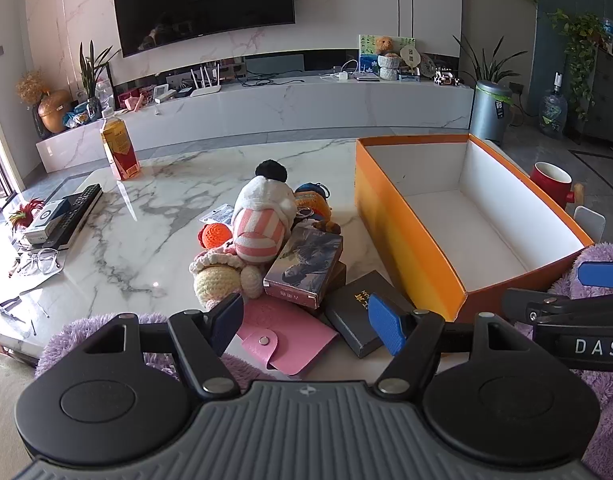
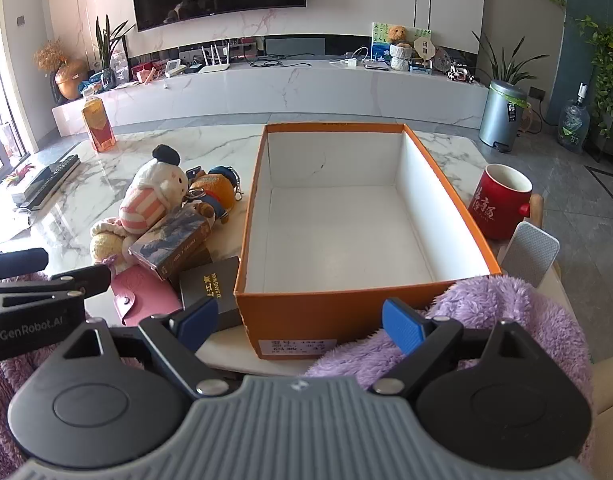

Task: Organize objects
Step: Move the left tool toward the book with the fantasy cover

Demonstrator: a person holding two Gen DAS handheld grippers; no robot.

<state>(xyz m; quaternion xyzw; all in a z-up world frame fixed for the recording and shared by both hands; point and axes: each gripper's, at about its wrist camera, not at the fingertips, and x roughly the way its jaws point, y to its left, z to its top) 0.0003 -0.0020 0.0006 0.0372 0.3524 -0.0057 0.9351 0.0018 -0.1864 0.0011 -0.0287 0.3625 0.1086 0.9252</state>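
Note:
An empty orange box [image 1: 406, 236] with a white inside stands on the marble table; it also shows in the right wrist view [image 2: 318, 312]. Left of it lies a pile: a pink-striped plush [image 1: 260, 220], crocheted toys [image 1: 218, 276], a picture box [image 1: 306, 264], a black box [image 1: 358, 304] and a pink card wallet [image 1: 286, 336]. My left gripper [image 1: 306, 324] is open and empty, just short of the wallet. My right gripper [image 2: 302, 326] is open and empty before the orange box's near wall.
A red mug [image 2: 500, 204] stands right of the box. A drink bottle [image 1: 120, 148], remote controls [image 1: 72, 216] and glasses [image 1: 40, 260] lie at the table's left. A purple fluffy cloth [image 2: 486, 312] covers the near edge. A white ribbed object [image 2: 530, 254] is by the mug.

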